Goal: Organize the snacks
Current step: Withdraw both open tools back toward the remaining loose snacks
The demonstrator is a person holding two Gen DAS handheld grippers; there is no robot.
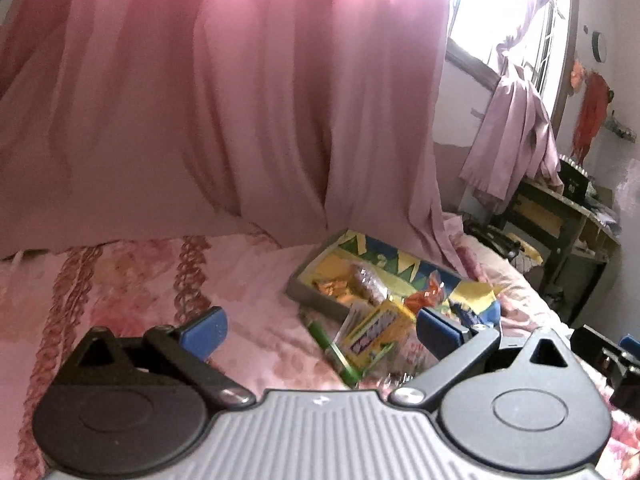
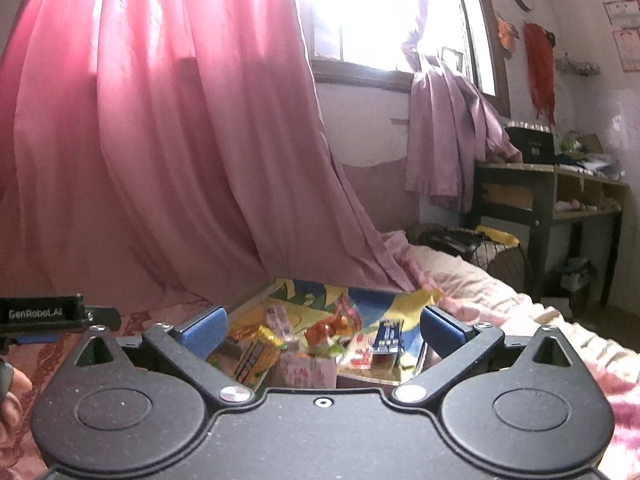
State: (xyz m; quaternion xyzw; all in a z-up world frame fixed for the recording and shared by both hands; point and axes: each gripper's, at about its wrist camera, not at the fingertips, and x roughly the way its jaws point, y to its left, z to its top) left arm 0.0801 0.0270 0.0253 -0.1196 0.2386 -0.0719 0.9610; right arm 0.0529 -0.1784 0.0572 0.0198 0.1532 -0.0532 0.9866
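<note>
1. The left claw (image 1: 320, 334) hangs above a pink bedspread (image 1: 120, 280), its blue pads (image 1: 206, 332) spread wide apart with nothing gripped between them; the right claw (image 2: 322, 330) stands just as wide and equally empty, pointing slightly downward toward the same bed.
2. A shallow box (image 1: 316, 292) with a bright yellow-and-blue printed lining lies on the bedspread near the foot of a pink curtain (image 1: 220, 100); snack packets sit inside it, among them an orange wrapper (image 2: 334, 328), a yellow carton (image 2: 256, 356) and a blue packet (image 2: 386, 338).
3. More snacks spill over the box's near edge, including a green-edged packet (image 1: 340, 356) lying on the bedspread in the left wrist view; motion blur softens their labels.
4. A sunlit window (image 2: 380, 12) glares behind the curtain; a dark shelf unit (image 2: 560, 200) stands against the wall at right.
</note>
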